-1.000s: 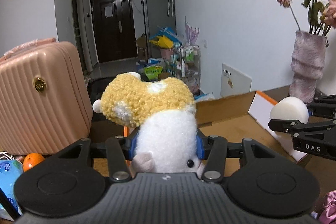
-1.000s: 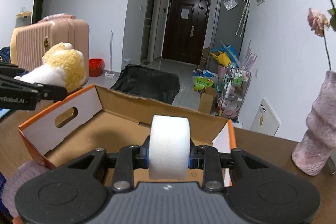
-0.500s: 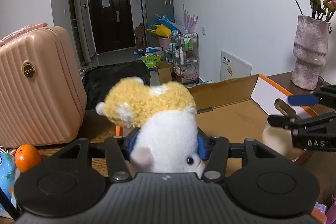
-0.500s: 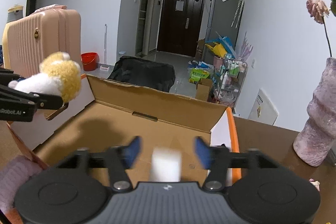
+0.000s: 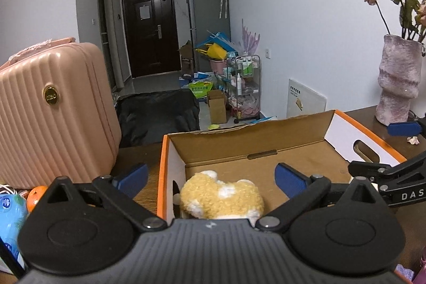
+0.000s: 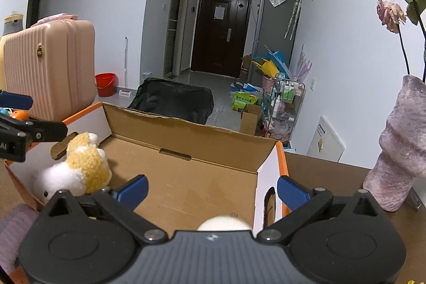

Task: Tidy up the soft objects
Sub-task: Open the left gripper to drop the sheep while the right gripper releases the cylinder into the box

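Below spread left gripper, plush toy, in cardboard box

The letters "DAS" stand in white on the black body of the right claw, at the right edge of the left wrist view, cut off by the frame; in the right wrist view, at the left edge, the letters "AI" show on the black body of the left claw, also cut by the frame; the round gold badge on the pink suitcase carries a mark too small to read; the white panel against the wall bears print that cannot be read.
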Available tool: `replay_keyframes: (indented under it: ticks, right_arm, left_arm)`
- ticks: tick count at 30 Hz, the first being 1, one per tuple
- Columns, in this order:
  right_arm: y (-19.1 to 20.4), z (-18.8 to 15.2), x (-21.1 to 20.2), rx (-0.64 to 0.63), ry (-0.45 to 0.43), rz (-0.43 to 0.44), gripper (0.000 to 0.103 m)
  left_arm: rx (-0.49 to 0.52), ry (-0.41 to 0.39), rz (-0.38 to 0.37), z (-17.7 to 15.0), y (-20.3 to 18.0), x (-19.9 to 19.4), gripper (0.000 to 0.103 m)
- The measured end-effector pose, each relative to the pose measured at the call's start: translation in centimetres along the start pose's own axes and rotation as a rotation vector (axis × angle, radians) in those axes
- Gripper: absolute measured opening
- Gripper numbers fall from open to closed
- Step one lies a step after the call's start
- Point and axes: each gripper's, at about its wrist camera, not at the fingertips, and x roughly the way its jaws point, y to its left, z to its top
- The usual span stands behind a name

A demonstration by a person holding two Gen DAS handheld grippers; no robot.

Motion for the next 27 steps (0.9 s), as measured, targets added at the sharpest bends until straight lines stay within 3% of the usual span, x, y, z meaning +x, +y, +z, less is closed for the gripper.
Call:
replay_keyframes:
  ticks: [27]
  right_arm:
    - [-0.5,-0.9,-4.8,-0.001,-0.037,-0.045,0.103]
  left_arm:
    - [-0.064,-0.063,0.056,-0.8,3.2,-5.3,0.103]
